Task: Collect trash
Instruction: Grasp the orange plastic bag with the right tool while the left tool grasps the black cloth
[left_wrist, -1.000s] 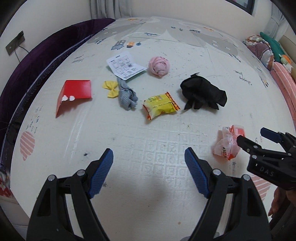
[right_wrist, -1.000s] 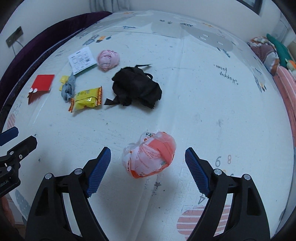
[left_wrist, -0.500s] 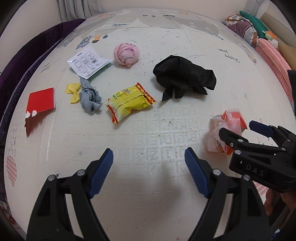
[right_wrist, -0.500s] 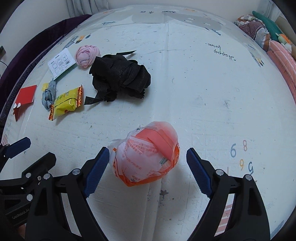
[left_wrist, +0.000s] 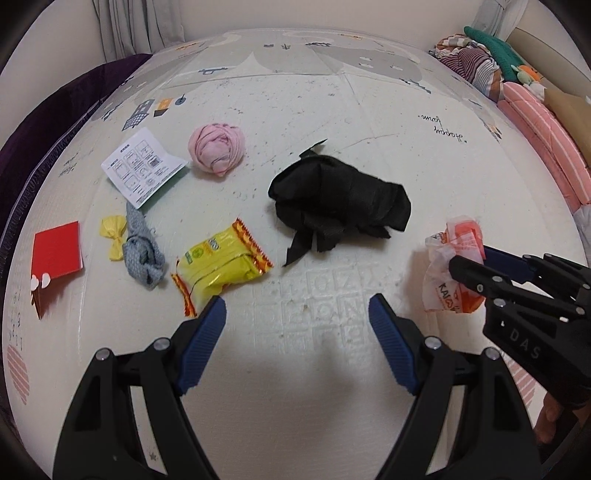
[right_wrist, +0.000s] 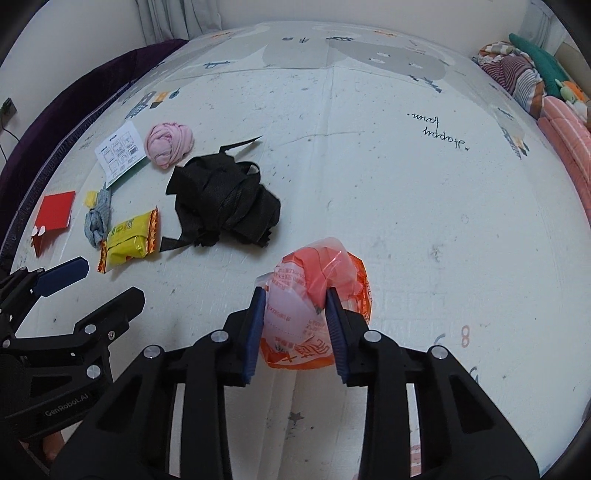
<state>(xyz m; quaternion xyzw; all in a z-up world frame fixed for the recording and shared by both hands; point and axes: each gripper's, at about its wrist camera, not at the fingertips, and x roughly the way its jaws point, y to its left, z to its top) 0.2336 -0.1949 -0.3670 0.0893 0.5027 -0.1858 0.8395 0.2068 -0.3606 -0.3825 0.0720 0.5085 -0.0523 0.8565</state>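
My right gripper (right_wrist: 295, 314) is shut on a crumpled orange and white plastic bag (right_wrist: 314, 295) on the white play mat (right_wrist: 406, 184); the bag also shows in the left wrist view (left_wrist: 443, 266), held by the right gripper (left_wrist: 476, 266). My left gripper (left_wrist: 297, 325) is open and empty above the mat, just right of a yellow snack packet (left_wrist: 221, 262). A black bag (left_wrist: 340, 199) lies crumpled in the middle. A yellow wrapper (left_wrist: 115, 236), a printed paper leaflet (left_wrist: 142, 170) and a red card (left_wrist: 55, 254) lie at the left.
A pink rolled cloth (left_wrist: 218, 151) and a grey knotted cloth (left_wrist: 142, 247) lie among the litter. A purple cushion (left_wrist: 48, 122) borders the mat on the left. Striped bedding and soft toys (left_wrist: 517, 92) line the right edge.
My right gripper has moved onto the orange and white bag and closed on it. My left gripper has moved forward and to the right, closer to the yellow packet, still open.
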